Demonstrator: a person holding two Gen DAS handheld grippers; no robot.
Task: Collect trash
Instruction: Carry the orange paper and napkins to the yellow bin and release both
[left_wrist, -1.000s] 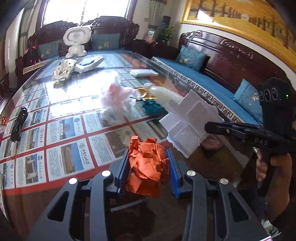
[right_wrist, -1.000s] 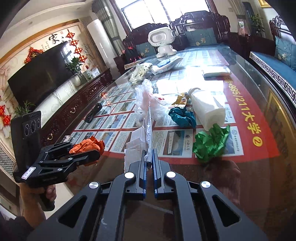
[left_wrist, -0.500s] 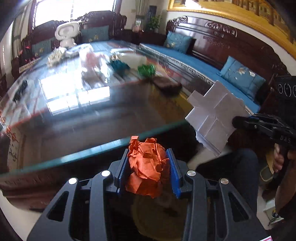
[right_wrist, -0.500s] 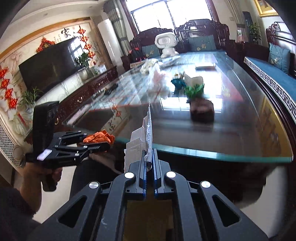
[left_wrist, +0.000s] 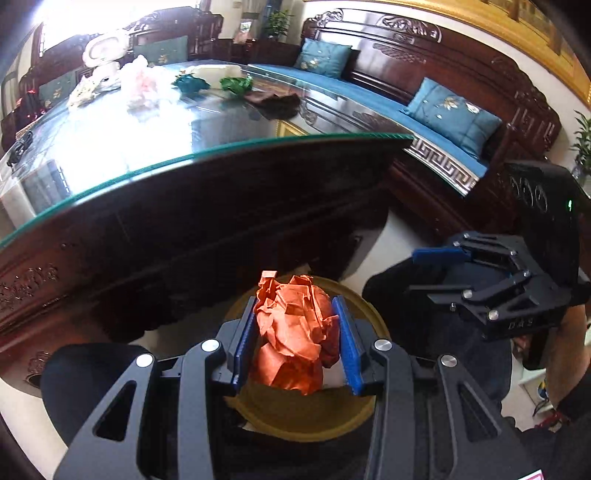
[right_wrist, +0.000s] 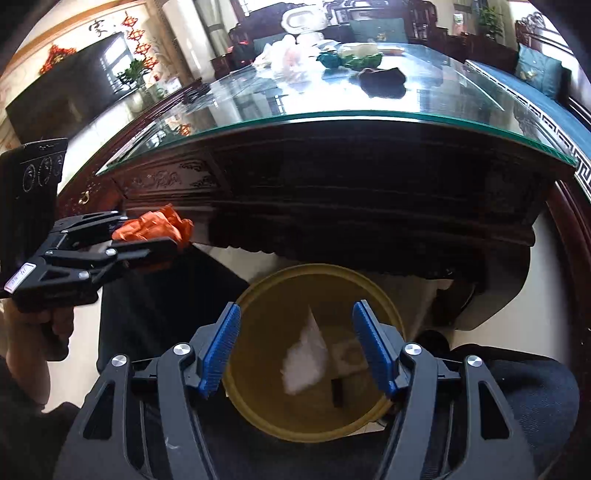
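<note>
Landmark: yellow bin (right_wrist: 258, 417) on the floor below the tabletop (left_wrist: 110, 147) edge.
Orange paper wad (left_wrist: 295, 336): above the bin, pinched in the left tongs (left_wrist: 294, 345); probably light, soft, springy, best squeezed across its bulk.
White paper (right_wrist: 304, 356): inside the bin's mouth, free of the pads; likely featherlight.
Right tongs (right_wrist: 297, 349): over the bin, opening, nothing between them.
Change: a second ago both hovered over the tabletop, the right clamping that sheet.
</note>
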